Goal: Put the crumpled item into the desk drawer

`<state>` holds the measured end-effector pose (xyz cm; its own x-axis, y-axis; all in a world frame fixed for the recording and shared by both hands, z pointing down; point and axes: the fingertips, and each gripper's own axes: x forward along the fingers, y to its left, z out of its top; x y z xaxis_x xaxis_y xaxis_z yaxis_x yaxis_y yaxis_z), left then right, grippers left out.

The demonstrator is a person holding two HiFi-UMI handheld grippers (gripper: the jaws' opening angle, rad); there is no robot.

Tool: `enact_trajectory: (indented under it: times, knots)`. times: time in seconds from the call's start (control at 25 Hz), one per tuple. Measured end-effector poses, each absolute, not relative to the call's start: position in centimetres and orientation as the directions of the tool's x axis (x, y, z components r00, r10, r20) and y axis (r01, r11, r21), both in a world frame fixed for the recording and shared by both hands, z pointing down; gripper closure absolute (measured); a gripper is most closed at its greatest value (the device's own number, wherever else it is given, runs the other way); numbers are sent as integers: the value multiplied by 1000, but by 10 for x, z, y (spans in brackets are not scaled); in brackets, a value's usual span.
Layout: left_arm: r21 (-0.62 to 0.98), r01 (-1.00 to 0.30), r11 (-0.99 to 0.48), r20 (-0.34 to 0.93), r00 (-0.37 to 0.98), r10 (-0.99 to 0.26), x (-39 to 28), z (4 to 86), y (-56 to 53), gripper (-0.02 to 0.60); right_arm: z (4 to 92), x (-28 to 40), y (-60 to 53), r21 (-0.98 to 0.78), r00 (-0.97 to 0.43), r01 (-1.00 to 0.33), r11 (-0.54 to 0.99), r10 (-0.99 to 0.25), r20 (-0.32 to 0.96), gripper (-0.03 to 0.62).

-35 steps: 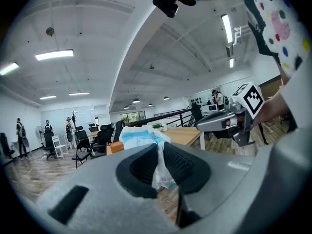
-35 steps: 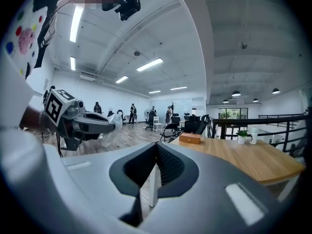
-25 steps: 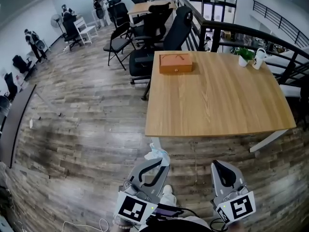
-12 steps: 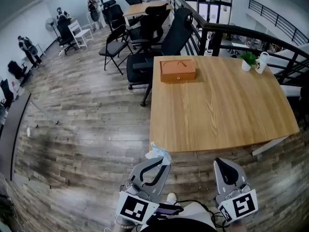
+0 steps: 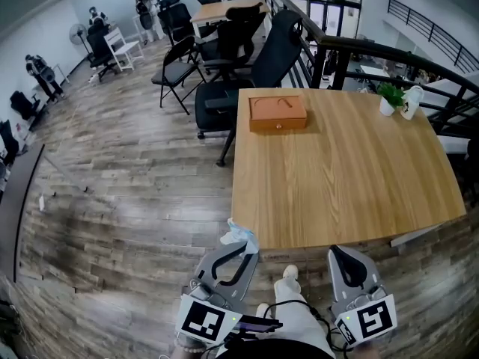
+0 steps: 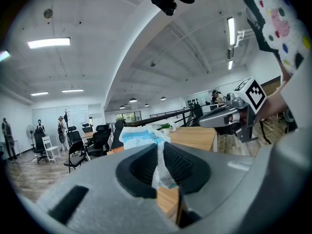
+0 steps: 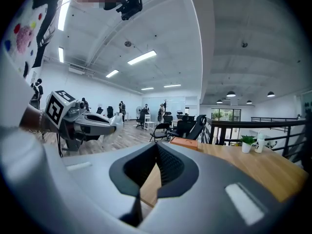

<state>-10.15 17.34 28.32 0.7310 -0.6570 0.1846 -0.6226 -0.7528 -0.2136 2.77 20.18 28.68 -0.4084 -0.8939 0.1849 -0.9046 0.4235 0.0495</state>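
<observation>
Overhead first: in the head view, the left gripper [image 5: 241, 251] hangs above the grey wood-plank floor [image 5: 135, 200], just short of the near edge of the light wooden surface [image 5: 337, 170]. The crumpled white-and-blue wrapper [image 5: 240, 235] sticks out past its tips. The right gripper [image 5: 339, 256] is beside it, near the same edge. The small orange-brown wooden drawer box [image 5: 278, 114] sits at the far left corner, well apart from both, and its drawer looks closed.

Left gripper view: the fingers [image 6: 179, 165] are clenched on a thin tail of the wrapper, with most of it bunched beyond the tips.

Right gripper view: the fingers [image 7: 167, 165] are pressed together with nothing between them, and the box lies ahead on the surface.

Only a thin pinch holds the wrapper, so a jolt on the way could drop it to the floor. The drawer also needs opening, and a one-sided pull on its small knob may drag the light box along instead of sliding the drawer out.
</observation>
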Motion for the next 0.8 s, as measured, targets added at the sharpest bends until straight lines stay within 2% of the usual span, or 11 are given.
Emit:
enact_trajectory:
  times: [0.8]
  knots:
    - [-202,-702,-683,191,656,-730,-47,290,-3,534,301,83,10,31,-512,-847,530,-832,212,598]
